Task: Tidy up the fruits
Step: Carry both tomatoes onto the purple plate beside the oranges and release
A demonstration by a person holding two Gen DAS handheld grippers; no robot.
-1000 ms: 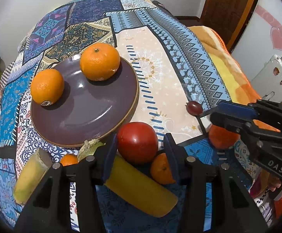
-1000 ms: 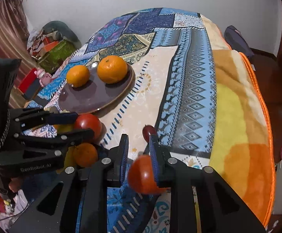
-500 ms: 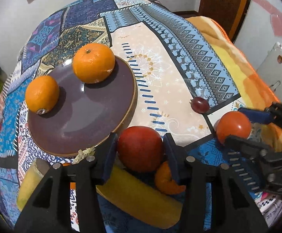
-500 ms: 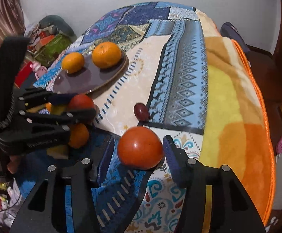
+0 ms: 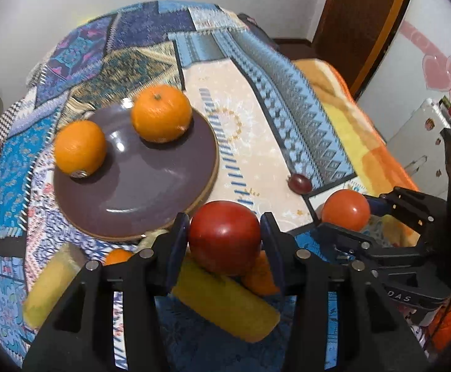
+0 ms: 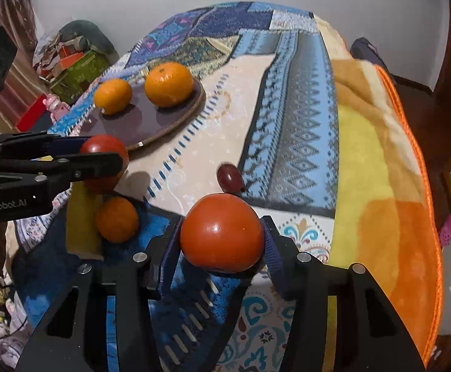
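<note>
My left gripper (image 5: 224, 237) is shut on a red apple (image 5: 224, 237) and holds it above the table, just in front of the brown plate (image 5: 151, 192). Two oranges (image 5: 161, 117) (image 5: 79, 151) sit on that plate. My right gripper (image 6: 221, 238) is shut on an orange-red tomato (image 6: 221, 232) and holds it above the cloth; it shows in the left wrist view (image 5: 345, 210). A dark grape (image 6: 230, 178) lies on the cloth between them. The left gripper with the apple shows at left in the right wrist view (image 6: 104, 161).
Below the left gripper lie a yellow banana piece (image 5: 225, 305), a second yellow piece (image 5: 50, 290) and small oranges (image 6: 117, 220) (image 5: 117, 255). The patterned cloth (image 6: 290, 117) and an orange blanket (image 6: 390, 204) cover the table. A door (image 5: 359, 21) stands far right.
Both grippers have risen with their fruit. The right gripper took hold of the tomato and lifted it; the left gripper closed on the apple and lifted it off the banana pile.
</note>
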